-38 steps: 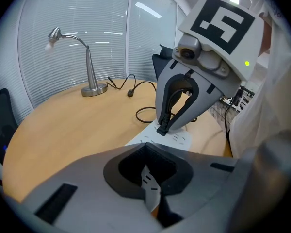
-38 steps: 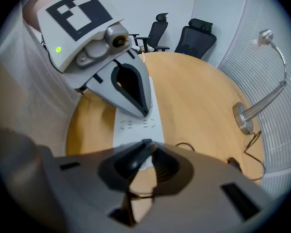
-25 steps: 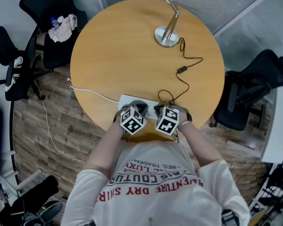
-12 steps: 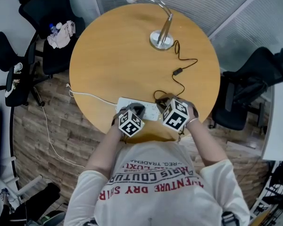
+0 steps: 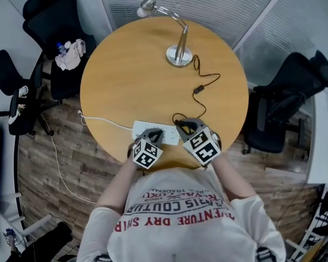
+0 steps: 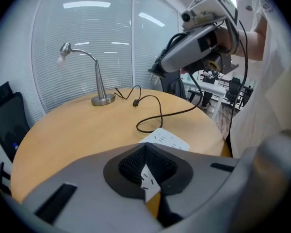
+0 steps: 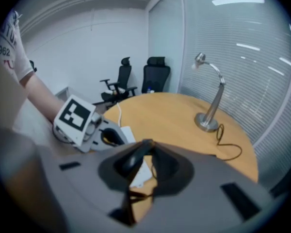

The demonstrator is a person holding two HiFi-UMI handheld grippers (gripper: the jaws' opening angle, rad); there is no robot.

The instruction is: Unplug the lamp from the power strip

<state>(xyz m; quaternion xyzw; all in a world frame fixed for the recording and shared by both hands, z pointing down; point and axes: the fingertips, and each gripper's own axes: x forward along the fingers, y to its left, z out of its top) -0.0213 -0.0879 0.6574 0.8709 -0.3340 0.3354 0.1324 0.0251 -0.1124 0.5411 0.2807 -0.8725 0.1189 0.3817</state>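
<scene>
A silver desk lamp (image 5: 178,52) stands at the far side of the round wooden table (image 5: 126,75). Its black cord (image 5: 199,88) runs toward me. My right gripper (image 5: 184,126) is shut on the lamp's black plug (image 7: 128,163) and holds it raised above the table; in the left gripper view the plug (image 6: 157,71) hangs clear of the white power strip (image 6: 167,140). The strip (image 5: 141,127) lies at the near edge. My left gripper (image 5: 154,136) is shut, with its tips down on the strip. The lamp (image 6: 99,84) (image 7: 211,108) shows in both gripper views.
The strip's white cable (image 5: 101,119) trails off the table's left edge to the wooden floor. Black office chairs stand at the left (image 5: 54,15) and the right (image 5: 287,97). A glass wall with blinds runs behind the table.
My right gripper has lifted up and to the right, off the power strip, with the plug in its jaws. The left gripper has stayed on the strip.
</scene>
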